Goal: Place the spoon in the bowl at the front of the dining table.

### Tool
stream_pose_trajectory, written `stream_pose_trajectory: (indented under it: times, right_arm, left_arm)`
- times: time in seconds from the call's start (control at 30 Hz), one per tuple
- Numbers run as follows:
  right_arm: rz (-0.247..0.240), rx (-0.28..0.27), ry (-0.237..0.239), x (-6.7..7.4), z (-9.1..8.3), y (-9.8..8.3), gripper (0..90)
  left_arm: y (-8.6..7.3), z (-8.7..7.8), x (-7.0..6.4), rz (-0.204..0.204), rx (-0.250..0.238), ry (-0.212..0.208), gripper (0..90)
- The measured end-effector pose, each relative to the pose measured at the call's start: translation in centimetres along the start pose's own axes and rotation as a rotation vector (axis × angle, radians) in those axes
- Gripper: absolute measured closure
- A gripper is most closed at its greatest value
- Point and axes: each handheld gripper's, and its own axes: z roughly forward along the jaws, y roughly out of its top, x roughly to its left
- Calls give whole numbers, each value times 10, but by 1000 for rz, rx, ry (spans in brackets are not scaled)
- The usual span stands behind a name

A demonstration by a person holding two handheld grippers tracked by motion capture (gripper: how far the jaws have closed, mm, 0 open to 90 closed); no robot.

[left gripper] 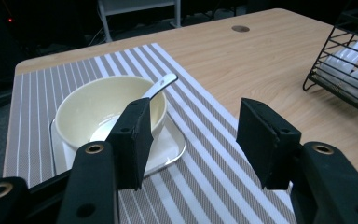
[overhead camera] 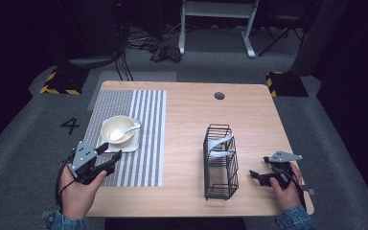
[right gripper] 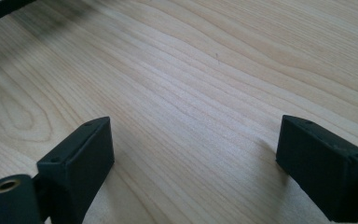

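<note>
High view shows the left gripper (overhead camera: 111,149) hovering with its jaws parted and nothing between them, just at the 7 o'clock side of the cream bowl (overhead camera: 116,127), which sits on a small white square dish (overhead camera: 130,143) on the striped placemat (overhead camera: 146,129), toward 9 o'clock of the table (overhead camera: 249,115). A spoon (overhead camera: 123,132) lies in the bowl, its handle leaning over the rim toward 3 o'clock. The bowl looks like glazed ceramic: stiff, fairly heavy for its size, slippery and liable to chip, so the rim wall seems the sounder place to pinch, one jaw inside and one outside, clear of the spoon. The spoon itself looks light and smooth, likely to slide or rattle if the bowl tilts; its handle (left gripper: 161,86) is the natural hold. The right gripper (overhead camera: 261,176) rests released at 4 o'clock, beside the black wire rack (overhead camera: 220,163), which holds pale utensils.
</note>
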Motion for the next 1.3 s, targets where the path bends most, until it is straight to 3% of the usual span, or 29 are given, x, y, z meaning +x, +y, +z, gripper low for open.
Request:
stream_pose_trajectory:
  times: [0.4, 0.6, 0.87, 1.1, 1.3]
  right_arm:
    - [1, 0, 1, 0, 0, 0, 112]
    - [0, -1, 0, 0, 0, 0, 112]
    - [0, -1, -1, 0, 0, 0, 112]
    - [0, -1, -1, 0, 0, 0, 113]
    - [-1, -2, -1, 0, 0, 0, 113]
  left_arm:
    - [-24, -18, 3, 8, 22, 15, 409]
    - [-36, -20, 5, 20, 55, 2, 383]
    - [-50, -25, 10, -1, 92, -7, 382]
    - [-62, -26, 13, 10, 148, -16, 376]
    - [-69, -24, 16, -11, 208, -9, 373]
